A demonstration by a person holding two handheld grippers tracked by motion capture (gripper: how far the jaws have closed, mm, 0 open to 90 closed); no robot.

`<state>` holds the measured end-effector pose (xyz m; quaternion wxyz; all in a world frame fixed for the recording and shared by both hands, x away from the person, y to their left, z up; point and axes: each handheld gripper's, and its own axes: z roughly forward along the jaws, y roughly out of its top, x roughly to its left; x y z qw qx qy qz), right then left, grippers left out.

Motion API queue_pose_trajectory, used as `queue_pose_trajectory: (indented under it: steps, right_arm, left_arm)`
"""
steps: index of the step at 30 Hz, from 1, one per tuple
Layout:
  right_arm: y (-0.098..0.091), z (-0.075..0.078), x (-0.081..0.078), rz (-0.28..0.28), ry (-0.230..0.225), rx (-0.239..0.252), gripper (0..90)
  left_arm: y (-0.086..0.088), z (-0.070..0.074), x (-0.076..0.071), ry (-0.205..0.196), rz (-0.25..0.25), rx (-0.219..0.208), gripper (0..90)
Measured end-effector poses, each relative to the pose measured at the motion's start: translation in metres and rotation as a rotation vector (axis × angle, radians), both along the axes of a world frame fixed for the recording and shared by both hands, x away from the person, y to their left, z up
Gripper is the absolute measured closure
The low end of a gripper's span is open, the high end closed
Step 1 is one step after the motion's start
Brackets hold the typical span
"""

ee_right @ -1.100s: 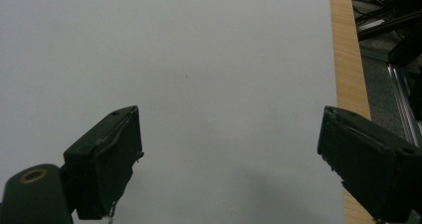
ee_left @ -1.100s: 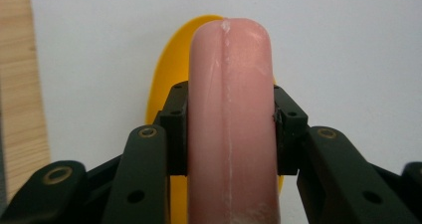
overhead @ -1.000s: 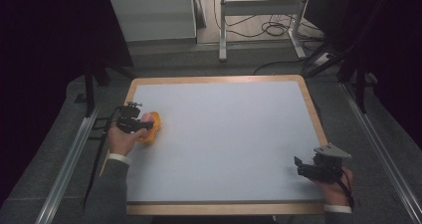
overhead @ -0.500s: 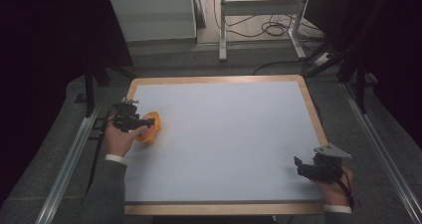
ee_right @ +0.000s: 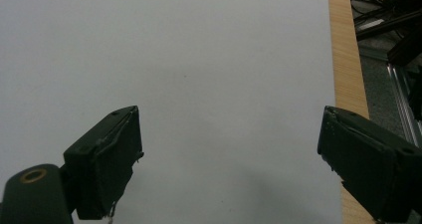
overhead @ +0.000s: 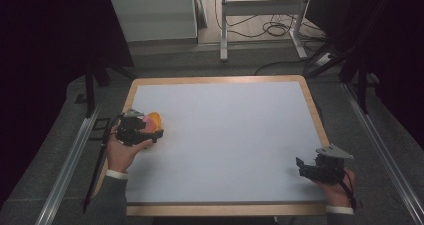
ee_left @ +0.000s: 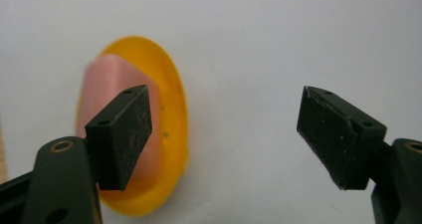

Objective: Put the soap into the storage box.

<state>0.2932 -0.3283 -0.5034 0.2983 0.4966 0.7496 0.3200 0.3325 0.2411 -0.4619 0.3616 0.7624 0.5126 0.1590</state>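
A yellow-orange dish [ee_left: 171, 89] with a pink piece [ee_left: 107, 77] on it lies on the white board near its left edge, also seen as the dish [overhead: 155, 118] in the high view. My left gripper [overhead: 159, 134] hovers just beside it on the near side. Its jaws have just been opening and now stand wide apart, the left gripper [ee_left: 224, 109] with nothing between them; the dish sits behind the left fingertip [ee_left: 122, 134]. My right gripper [overhead: 301, 167] rests low over the board's near right corner, and the right gripper [ee_right: 229, 134] is open and holds nothing.
The white board has a wooden rim [overhead: 315, 110] all round, seen close to the right gripper as the rim [ee_right: 346, 69]. Metal rails [overhead: 70, 160] run along both sides of the table. A desk frame and cables [overhead: 272, 30] stand beyond the far edge.
The left gripper's jaws have opened off the dish and the hand has drawn back a little toward the near edge. The dish stays on the board. The right hand has not moved.
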Motion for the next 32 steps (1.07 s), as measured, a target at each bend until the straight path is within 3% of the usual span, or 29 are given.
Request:
queue_pose_trajectory:
  steps: [9,12,14,17,26,32]
  right_arm:
    - [0.001,0.001,-0.001,0.009,-0.007,-0.003,10.2]
    - [0.002,0.001,-0.001,0.011,-0.008,-0.001,10.2]
    - [0.003,0.001,-0.001,0.015,-0.008,-0.002,10.2]
    - [0.003,0.001,-0.001,0.018,-0.011,-0.001,10.2]
    - [0.004,0.000,-0.001,0.023,-0.014,-0.003,10.2]
    - [0.006,0.000,0.001,0.036,-0.017,0.002,10.2]
  left_arm:
    - [-0.008,-0.022,-0.033,-0.013,-0.067,-0.024,22.6]
    - [-0.010,-0.029,-0.043,-0.038,-0.072,-0.024,23.8]
    - [-0.012,-0.036,-0.049,-0.028,-0.085,-0.027,23.8]
    - [-0.013,-0.039,-0.052,-0.020,-0.093,-0.017,23.8]
    - [-0.011,-0.039,-0.051,-0.020,-0.083,-0.055,23.7]
    - [-0.028,-0.045,-0.050,-0.005,-0.124,-0.035,23.1]
